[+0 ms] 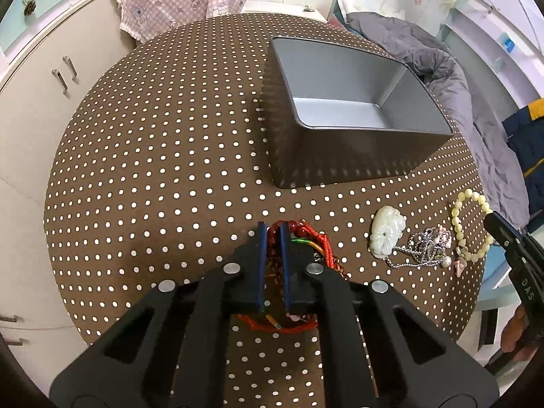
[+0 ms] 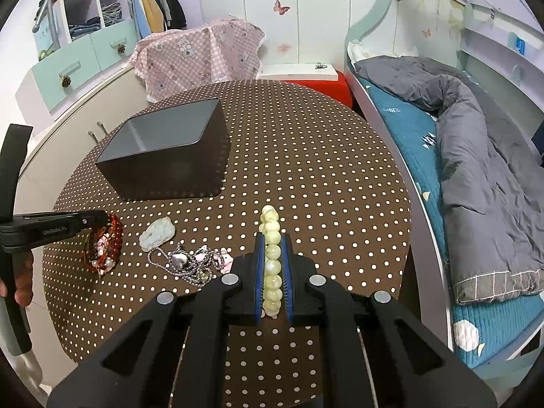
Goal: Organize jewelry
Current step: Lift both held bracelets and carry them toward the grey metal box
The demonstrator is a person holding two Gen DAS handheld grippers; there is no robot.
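A pink bear-print checked cloth [image 2: 200, 57] is draping over something at the far side. A rumpled grey quilt [image 2: 482, 156] is lying on a teal bedsheet [image 2: 404, 125] to the right. Beige cabinet doors [image 1: 51, 102] are standing at left.

**Red bead bundle clamped at the table's near edge**

The left gripper [image 1: 272, 234] is closed on a red bead and cord bundle [image 1: 307, 238] over the dotted table [image 1: 153, 170]. An open grey tin [image 1: 340, 156] is set toward the far right. Along the right edge, a jade pendant [image 1: 387, 234], a silver chain [image 1: 421, 248] and a pale bead bracelet [image 1: 457, 224] are laid, with the right gripper [image 1: 510, 241] partly seen beside the bracelet.
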